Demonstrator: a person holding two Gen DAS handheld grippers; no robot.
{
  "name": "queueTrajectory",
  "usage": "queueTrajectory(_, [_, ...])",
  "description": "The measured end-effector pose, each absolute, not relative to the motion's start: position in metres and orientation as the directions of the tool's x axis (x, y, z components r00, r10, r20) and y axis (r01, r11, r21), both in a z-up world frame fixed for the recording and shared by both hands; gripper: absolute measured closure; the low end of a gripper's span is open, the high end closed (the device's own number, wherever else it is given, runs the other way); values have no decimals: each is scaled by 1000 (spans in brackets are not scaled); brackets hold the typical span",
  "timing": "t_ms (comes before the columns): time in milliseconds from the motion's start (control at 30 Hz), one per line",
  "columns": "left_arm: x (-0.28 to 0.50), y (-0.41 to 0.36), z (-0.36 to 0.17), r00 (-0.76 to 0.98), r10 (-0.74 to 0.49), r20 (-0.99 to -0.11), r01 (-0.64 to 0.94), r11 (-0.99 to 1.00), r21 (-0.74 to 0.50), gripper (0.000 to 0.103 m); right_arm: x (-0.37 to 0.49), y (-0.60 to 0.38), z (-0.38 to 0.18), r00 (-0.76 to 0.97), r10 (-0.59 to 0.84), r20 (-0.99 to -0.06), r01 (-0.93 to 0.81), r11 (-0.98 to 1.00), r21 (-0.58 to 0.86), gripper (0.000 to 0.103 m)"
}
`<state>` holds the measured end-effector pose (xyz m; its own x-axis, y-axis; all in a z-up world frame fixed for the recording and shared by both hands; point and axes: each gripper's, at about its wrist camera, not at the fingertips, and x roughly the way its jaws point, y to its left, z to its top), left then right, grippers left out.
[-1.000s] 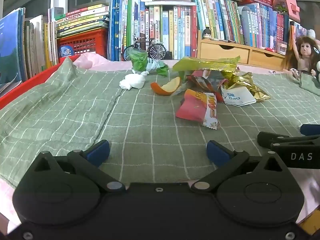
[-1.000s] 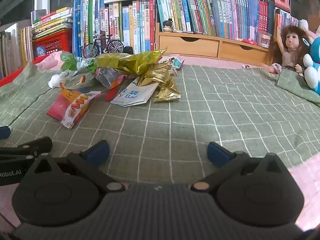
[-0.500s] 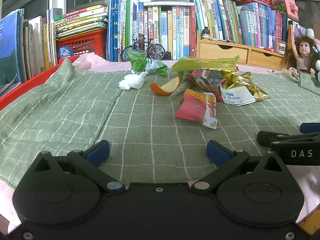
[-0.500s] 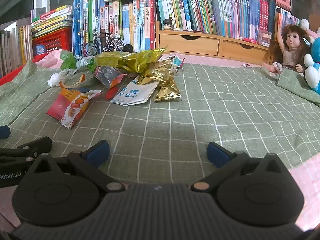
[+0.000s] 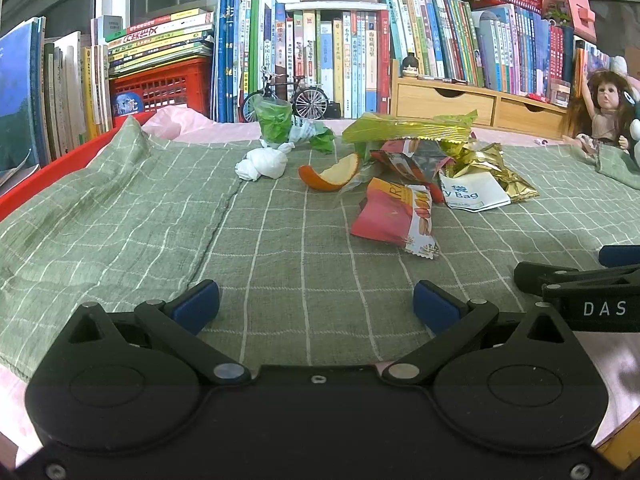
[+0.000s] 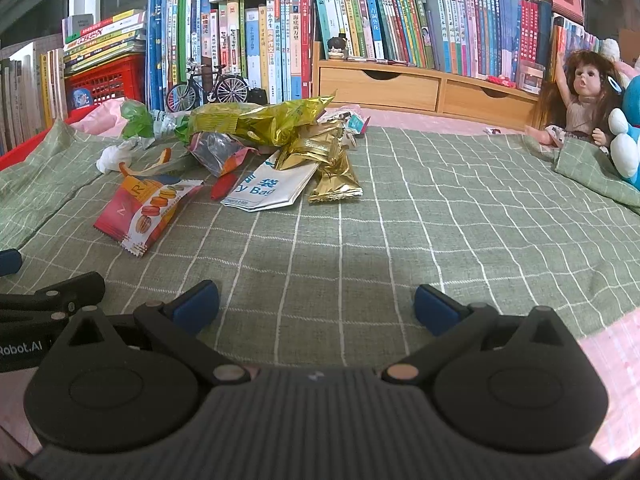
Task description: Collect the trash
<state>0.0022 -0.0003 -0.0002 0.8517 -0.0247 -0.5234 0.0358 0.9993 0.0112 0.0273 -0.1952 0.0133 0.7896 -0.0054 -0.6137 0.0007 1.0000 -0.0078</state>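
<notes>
Trash lies in a pile on the green checked cloth [image 5: 280, 264]: a red macaron wrapper [image 5: 394, 218] [image 6: 146, 210], a white paper bag [image 5: 472, 194] [image 6: 272, 188], gold foil wrappers [image 6: 332, 168], a yellow-green foil bag [image 5: 408, 132] [image 6: 256, 120], an orange peel [image 5: 332, 172], a white tissue wad [image 5: 262, 164] and a green plastic scrap [image 5: 276, 120]. My left gripper [image 5: 316, 306] stands open near the cloth's front edge, well short of the pile. My right gripper [image 6: 316, 306] is open too, with nothing between its fingers, right of the pile.
Books fill the back wall, with a red crate [image 5: 160, 88], a model bicycle [image 5: 286, 96] and a wooden drawer unit [image 6: 400, 84]. A doll [image 6: 580, 96] and a blue plush toy [image 6: 628, 136] sit at the far right. A red tray edge [image 5: 40, 180] borders the left.
Both views have shifted only slightly; the pile and both open grippers stay as they were.
</notes>
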Motion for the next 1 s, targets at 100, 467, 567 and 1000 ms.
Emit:
queueTrajectory(100, [3,0,0,851,-27,-524,38,999,10,0,27,-195,13,787,-5,-617,0,1000,-8,0])
queueTrajectory(467, [2,4,0,853,-44,-520,56,998,7,0,25,-197,13,794,1,-608,-7,1000,-7,0])
queueTrajectory(567, [2,4,0,853,-45,-519,57,998,6,0,24,-197,12,796,0,-606,-5,1000,-7,0])
queueTrajectory(1000, [2,4,0,854,-45,-519,57,998,6,0,22,-197,12,797,4,-604,-10,1000,-7,0])
